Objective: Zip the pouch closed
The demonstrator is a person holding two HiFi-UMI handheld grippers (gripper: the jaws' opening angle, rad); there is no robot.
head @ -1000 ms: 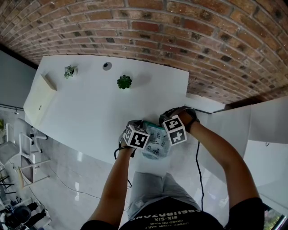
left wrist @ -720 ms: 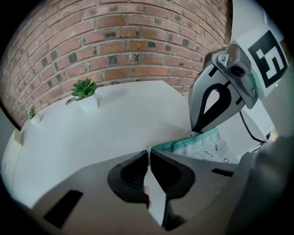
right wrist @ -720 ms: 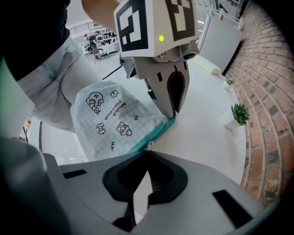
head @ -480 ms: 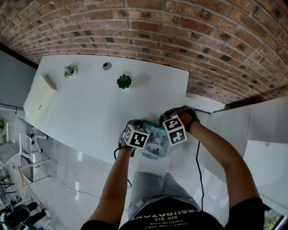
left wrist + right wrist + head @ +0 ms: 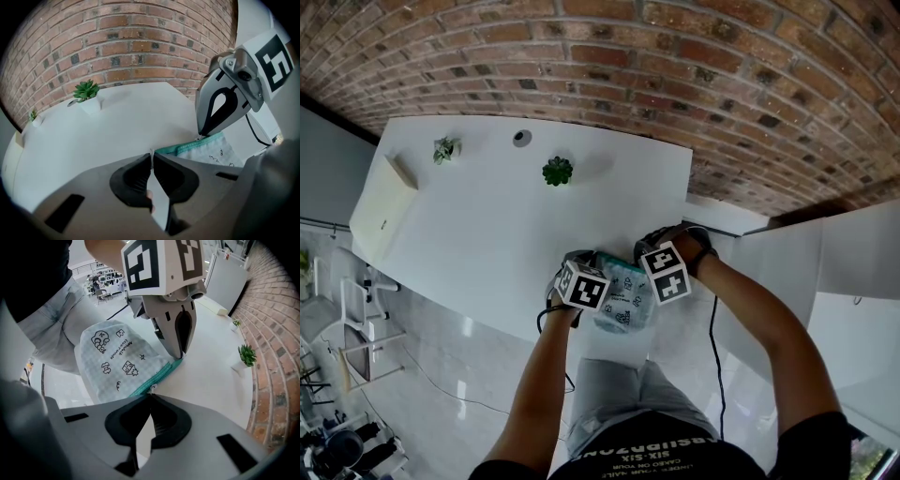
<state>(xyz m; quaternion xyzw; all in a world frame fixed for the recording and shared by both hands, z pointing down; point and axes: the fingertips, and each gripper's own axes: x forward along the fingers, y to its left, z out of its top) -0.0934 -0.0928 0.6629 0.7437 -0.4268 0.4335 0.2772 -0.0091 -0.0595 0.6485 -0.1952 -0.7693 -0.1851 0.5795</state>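
Checked pouch (image 5: pixel 623 298) pinched at both ends of its zip, low centre of the head view, at the near edge of the white table (image 5: pixel 506 216).
The left gripper (image 5: pixel 152 154), jaws almost together, nips the pouch's corner. The right gripper (image 5: pixel 150 393), fully closed, appears to hold the zip pull (image 5: pixel 152 388). For a clean run, the left should hold the teal zip band (image 5: pixel 157 376) taut while the right draws straight along it.

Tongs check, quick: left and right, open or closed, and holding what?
Left tongs: closed, pinching one end of the pouch.
Right tongs: closed on the zipper pull at the other end.
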